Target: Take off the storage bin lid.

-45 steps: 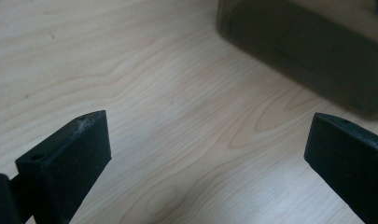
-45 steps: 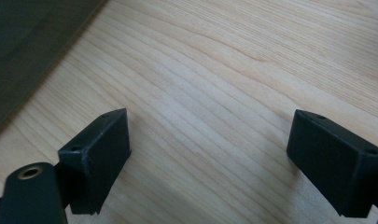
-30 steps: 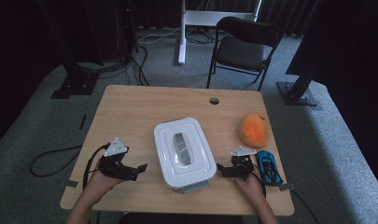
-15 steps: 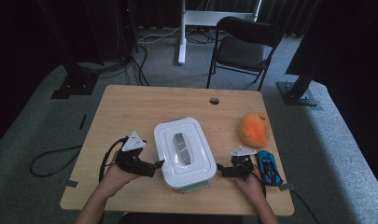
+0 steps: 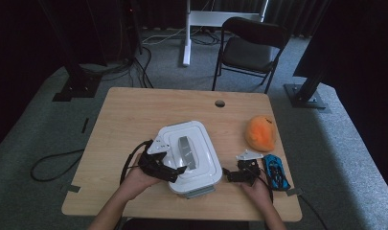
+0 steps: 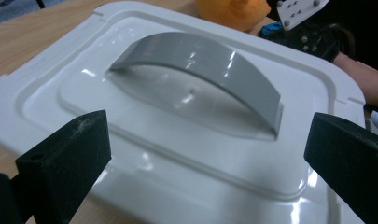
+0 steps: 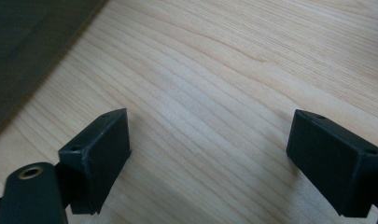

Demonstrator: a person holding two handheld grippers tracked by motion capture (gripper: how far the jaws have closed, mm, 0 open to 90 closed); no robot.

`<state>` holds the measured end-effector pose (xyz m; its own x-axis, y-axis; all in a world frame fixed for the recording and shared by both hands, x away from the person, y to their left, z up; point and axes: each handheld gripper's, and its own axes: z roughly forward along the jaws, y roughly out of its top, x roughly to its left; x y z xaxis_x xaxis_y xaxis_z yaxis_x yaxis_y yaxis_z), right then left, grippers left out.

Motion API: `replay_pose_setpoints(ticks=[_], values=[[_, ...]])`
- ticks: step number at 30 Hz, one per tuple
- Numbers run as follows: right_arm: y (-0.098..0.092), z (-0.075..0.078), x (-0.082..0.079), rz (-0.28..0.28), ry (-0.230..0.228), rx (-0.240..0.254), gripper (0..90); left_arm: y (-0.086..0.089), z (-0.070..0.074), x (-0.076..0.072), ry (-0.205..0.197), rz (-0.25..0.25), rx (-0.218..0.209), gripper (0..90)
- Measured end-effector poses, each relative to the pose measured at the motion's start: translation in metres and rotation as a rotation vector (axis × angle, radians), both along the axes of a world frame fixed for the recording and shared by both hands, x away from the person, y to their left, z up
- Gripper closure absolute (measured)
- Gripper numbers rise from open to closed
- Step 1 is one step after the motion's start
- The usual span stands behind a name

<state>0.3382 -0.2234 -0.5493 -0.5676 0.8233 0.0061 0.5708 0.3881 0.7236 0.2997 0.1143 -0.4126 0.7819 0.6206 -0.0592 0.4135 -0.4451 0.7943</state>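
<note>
A white box (image 5: 191,158) with a grey handle (image 5: 186,152) on its lid sits at the middle of the table (image 5: 129,120), toward the person's edge. The left gripper (image 5: 175,171) is at the box's near left corner, over the lid's edge; in the left gripper view (image 6: 200,172) its jaws stand wide apart with the handle (image 6: 200,74) ahead between them and nothing clamped. The right gripper (image 5: 228,175) rests on the table just right of the box, jaws apart over bare wood (image 7: 214,70). A blue toy car (image 5: 276,172) lies right of that gripper, and an orange soft toy (image 5: 261,133) lies right of the box, farther back.
</note>
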Motion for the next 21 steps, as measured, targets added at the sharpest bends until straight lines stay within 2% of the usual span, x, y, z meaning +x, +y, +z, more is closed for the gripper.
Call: replay_pose_setpoints(ticks=[2, 5, 9, 14, 19, 21], values=[[0.0, 0.0, 0.0, -0.001, 0.001, 0.001, 12.6, -0.006, -0.001, 0.001, 0.005, -0.002, -0.012, 0.9], [0.0, 0.0, 0.0, -0.001, 0.001, 0.0, 12.6, -0.014, -0.002, 0.003, 0.0, 0.004, -0.008, 1.0], [0.0, 0.0, 0.0, 0.0, 0.0, 0.0, 12.6, -0.022, -0.003, 0.006, 0.011, 0.015, 0.019, 0.9], [0.0, 0.0, 0.0, 0.0, 0.0, 0.0, 12.6, -0.032, -0.004, 0.007, 0.016, 0.015, 0.028, 1.0], [0.0, 0.0, 0.0, 0.0, 0.0, 0.0, 12.6, -0.037, -0.007, 0.008, 0.023, 0.027, 0.011, 1.0], [0.0, 0.0, 0.0, 0.0, 0.0, 0.0, 12.6, -0.039, -0.008, 0.009, 0.017, 0.034, 0.006, 4.4]])
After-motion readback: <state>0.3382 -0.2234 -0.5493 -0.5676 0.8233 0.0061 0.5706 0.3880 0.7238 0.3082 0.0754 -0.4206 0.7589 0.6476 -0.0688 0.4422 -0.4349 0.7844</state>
